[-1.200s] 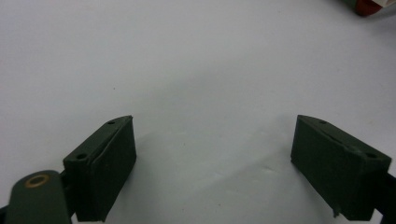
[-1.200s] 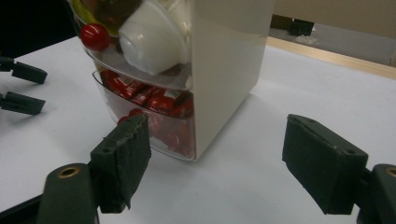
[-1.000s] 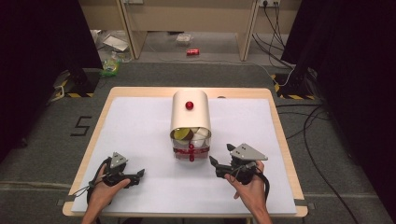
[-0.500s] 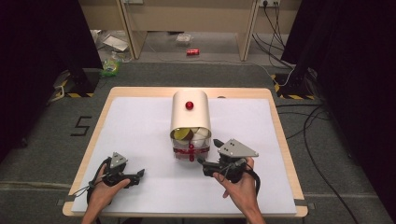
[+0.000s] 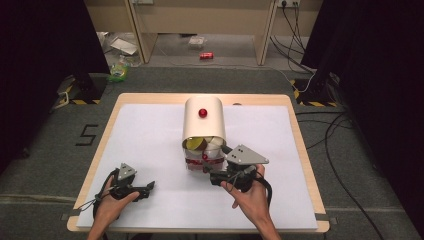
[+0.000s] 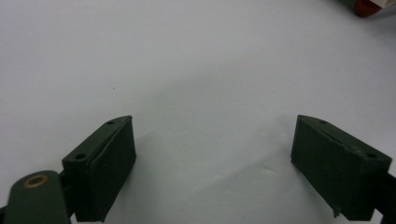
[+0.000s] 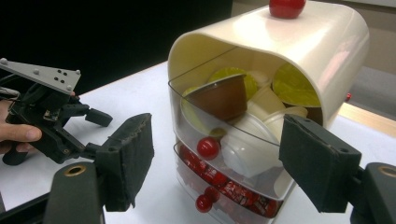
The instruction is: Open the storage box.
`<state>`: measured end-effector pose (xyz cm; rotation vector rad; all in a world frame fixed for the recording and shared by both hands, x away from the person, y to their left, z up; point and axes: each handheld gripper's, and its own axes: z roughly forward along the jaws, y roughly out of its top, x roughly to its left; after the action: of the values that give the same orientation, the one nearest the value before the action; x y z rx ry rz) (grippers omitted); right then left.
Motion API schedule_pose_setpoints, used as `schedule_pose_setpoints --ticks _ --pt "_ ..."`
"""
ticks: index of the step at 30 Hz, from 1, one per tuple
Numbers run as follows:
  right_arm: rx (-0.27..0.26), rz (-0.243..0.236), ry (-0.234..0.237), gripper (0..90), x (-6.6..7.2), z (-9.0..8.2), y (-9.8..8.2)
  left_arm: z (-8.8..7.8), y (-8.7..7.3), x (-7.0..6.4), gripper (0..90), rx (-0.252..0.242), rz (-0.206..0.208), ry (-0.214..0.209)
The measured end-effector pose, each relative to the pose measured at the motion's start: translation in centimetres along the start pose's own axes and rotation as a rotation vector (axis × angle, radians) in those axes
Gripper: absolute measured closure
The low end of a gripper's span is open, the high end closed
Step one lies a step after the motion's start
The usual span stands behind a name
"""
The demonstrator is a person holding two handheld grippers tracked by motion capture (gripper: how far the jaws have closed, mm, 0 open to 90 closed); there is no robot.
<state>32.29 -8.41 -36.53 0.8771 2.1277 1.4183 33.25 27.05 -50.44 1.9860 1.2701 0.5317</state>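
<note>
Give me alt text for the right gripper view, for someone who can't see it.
The right gripper's two black fingers stand apart before a cream drawer box, framing the red knob of its top drawer, full of coffee pods. The left gripper sits farther off on the white table.

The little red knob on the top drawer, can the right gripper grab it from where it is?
Probably yes. The right gripper faces the drawer front with its jaws open, and the red knob sits just beyond them with nothing in between.
</note>
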Motion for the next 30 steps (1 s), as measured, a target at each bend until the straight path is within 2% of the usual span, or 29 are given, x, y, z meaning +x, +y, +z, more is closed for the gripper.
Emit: schedule_pose_setpoints --ticks 12,30 --pt "0.0 -0.014 0.005 26.9 -0.1 1.2 0.4 0.0 0.0 0.0 12.8 0.0 0.0 0.0" --pt "0.026 -0.011 0.012 27.4 -0.8 2.4 0.0 0.0 0.0 0.0 12.9 -0.001 -0.001 0.0"
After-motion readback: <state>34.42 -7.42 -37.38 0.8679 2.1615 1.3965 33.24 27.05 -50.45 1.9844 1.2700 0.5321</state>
